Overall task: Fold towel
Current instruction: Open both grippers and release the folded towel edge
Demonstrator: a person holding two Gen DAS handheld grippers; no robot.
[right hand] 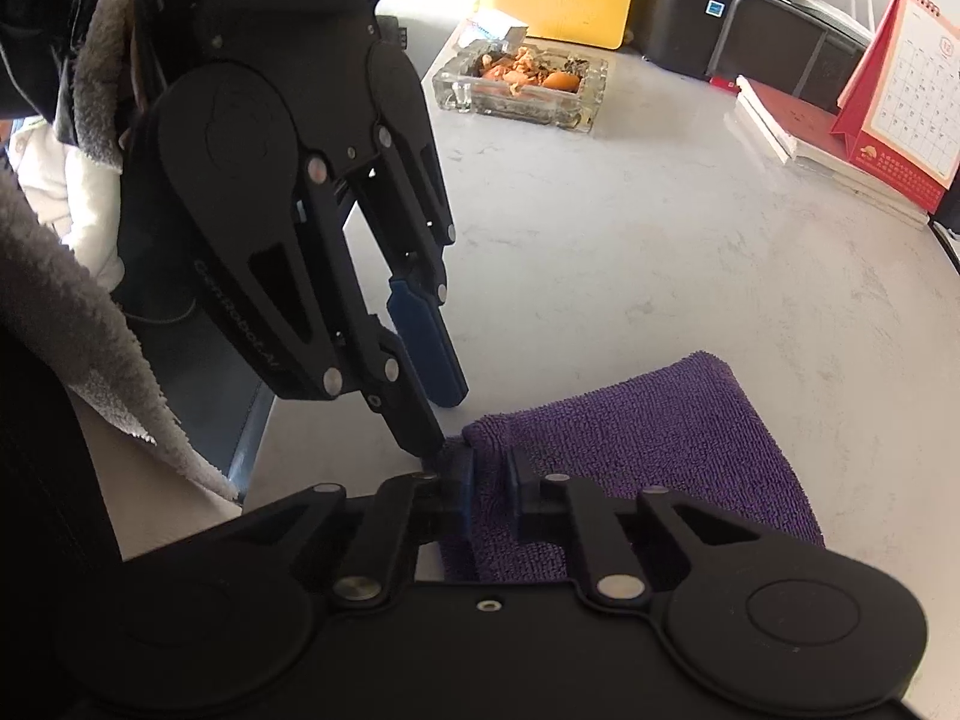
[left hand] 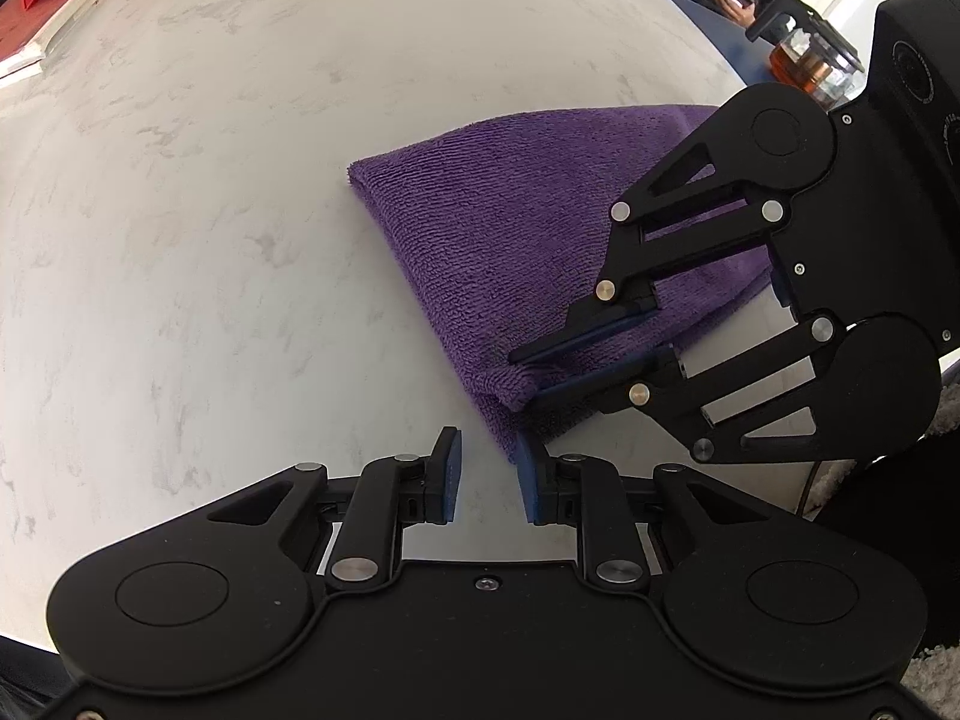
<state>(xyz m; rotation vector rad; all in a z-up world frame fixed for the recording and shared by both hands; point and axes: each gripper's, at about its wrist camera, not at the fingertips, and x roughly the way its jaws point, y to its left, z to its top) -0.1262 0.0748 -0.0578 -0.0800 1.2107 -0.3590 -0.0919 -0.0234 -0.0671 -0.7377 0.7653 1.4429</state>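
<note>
- We see the purple towel lying folded on the pale marbled table, near the edge closest to us.
- Our left hand-held gripper has its blue-padded jaws parted with nothing between them; its right pad sits just beside the towel's near corner.
- Our right hand-held gripper is pinched onto the towel's near corner, purple cloth bunched between its jaws.
- In the right wrist view, a glass ashtray, a red desk calendar and a stack of books sit well apart from the towel on the far side.
</note>
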